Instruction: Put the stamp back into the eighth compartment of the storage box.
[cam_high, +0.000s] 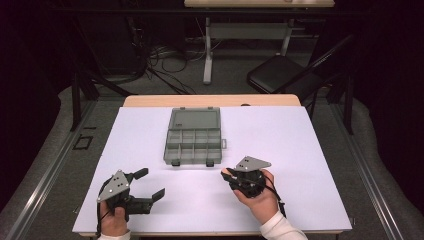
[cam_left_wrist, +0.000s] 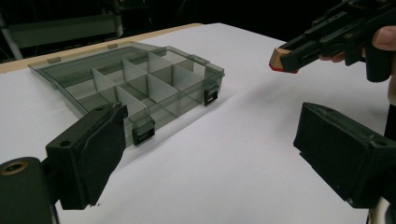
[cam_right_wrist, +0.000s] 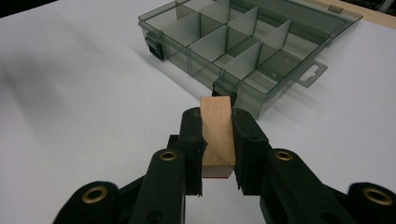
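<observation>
Wooden block, red on its underside, sits clamped between the jaws of the right claw, its lower end hidden by them, above the white worktop. Just ahead lies the open smoky compartment box. Left claw gapes empty, well apart.

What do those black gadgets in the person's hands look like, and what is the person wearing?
Each hand-held black plastic left gripper and right gripper carries a grey three-cornered plate on top, dotted with small holes. Brass-coloured rivets sit at the joints, the two blocky jaws are matte black, and a black cable trails from the right one. White sleeves cover the person's wrists.
</observation>
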